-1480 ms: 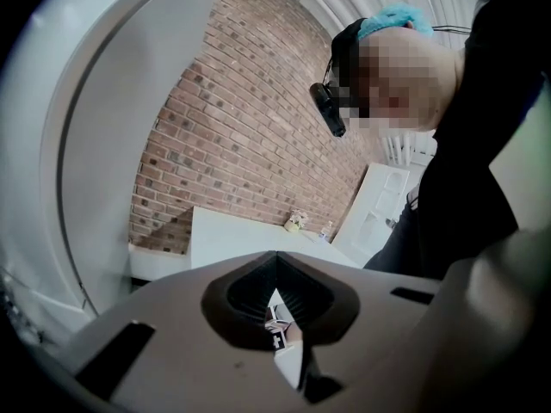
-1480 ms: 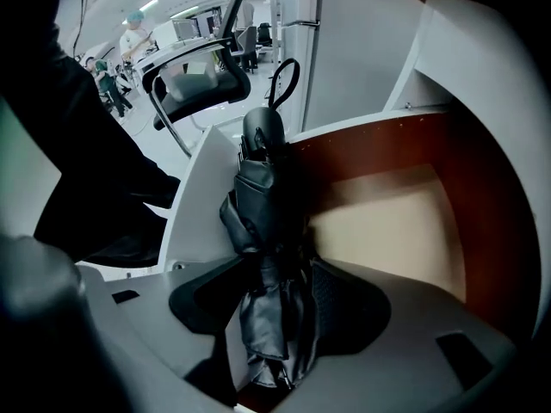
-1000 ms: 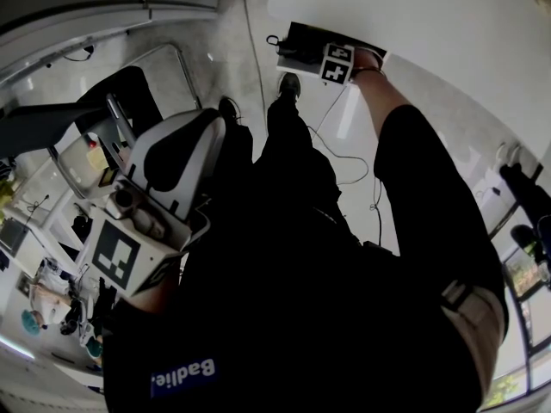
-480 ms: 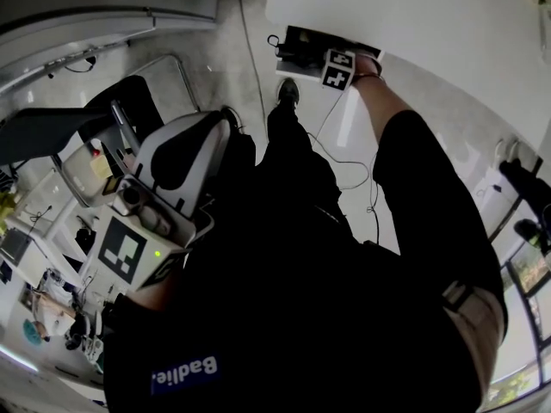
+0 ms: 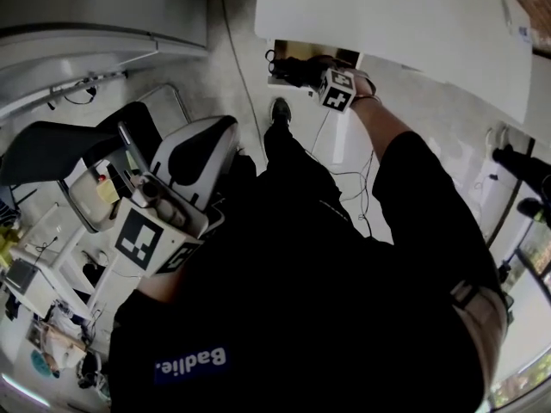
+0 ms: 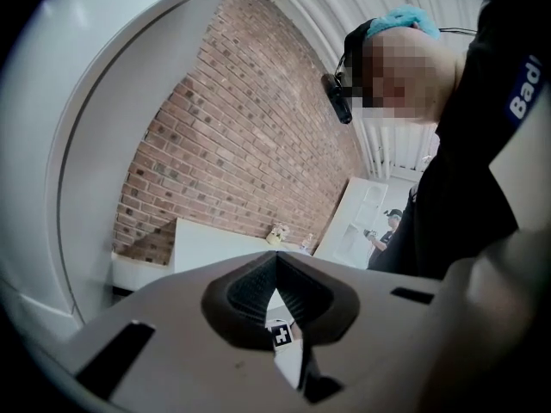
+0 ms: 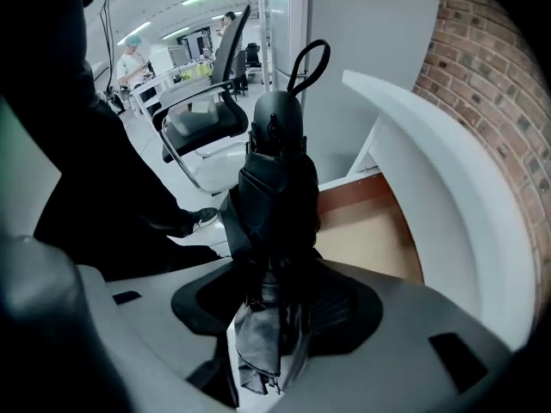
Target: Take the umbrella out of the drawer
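Right tool (image 7: 274,310) grips umbrella (image 7: 275,188); shirt (image 5: 284,317) reads "Badlie".

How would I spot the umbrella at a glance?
Find the white desk by the brick wall; its wood-lined drawer stands open. Over it is the umbrella: folded, black, with a loop strap at its end, the only dark bundle there.

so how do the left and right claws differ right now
The right claw is shut on the folded black umbrella, its jaws having just closed in. The left claw is shut on nothing. The right claw points steeply down over the open drawer, while the left claw points roughly level, toward a brick wall. Both are the same grey two-jaw build.
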Demonstrator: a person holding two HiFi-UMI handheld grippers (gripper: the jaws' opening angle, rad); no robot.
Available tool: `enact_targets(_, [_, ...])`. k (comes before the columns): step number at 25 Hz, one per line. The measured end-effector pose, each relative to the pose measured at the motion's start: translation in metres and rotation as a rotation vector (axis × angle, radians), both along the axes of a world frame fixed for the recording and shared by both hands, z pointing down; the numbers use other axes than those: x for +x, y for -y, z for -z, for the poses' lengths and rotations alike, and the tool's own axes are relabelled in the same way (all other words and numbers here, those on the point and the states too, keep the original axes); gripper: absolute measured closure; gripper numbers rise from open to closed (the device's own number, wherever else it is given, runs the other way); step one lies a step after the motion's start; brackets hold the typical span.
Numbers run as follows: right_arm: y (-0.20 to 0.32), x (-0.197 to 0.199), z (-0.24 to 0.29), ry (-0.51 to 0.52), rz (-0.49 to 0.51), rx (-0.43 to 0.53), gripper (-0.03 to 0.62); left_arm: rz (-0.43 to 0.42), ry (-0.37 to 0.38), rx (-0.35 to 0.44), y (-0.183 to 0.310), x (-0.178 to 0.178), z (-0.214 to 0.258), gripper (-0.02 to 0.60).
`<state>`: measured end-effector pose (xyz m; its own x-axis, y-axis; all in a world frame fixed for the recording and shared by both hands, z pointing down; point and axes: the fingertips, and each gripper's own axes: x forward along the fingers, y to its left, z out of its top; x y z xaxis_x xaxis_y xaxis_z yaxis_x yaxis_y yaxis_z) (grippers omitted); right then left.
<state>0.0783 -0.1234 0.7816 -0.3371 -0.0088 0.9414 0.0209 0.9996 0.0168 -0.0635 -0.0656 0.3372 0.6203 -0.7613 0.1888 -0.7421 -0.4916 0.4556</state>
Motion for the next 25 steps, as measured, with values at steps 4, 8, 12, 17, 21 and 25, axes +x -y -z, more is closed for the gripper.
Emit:
enact_targets(4, [-0.006, 0.005, 0.034, 0.02, -0.04, 0.026, 0.365, -0.044, -0.03, 0.044, -0.002, 0.007, 0.012, 0.58])
enact_targets(8, [-0.011, 0.01, 0.068, 0.04, -0.06, 0.043, 0.367, -0.073, -0.054, 0.084, 0.0, 0.011, 0.023, 0.58])
enact_targets(12, [-0.011, 0.011, 0.113, 0.093, -0.099, 0.085, 0.367, -0.113, -0.068, 0.149, 0.0, 0.018, 0.043, 0.58])
enact_targets(17, [-0.001, 0.021, 0.165, 0.139, -0.151, 0.15, 0.367, -0.157, -0.086, 0.225, 0.004, 0.028, 0.067, 0.58])
enact_targets(21, [0.014, 0.028, 0.208, 0.169, -0.196, 0.208, 0.367, -0.185, -0.103, 0.277, 0.006, 0.032, 0.086, 0.58])
enact_targets(25, [0.032, 0.038, 0.242, 0.183, -0.21, 0.27, 0.367, -0.2, -0.113, 0.321, 0.005, 0.035, 0.102, 0.58])
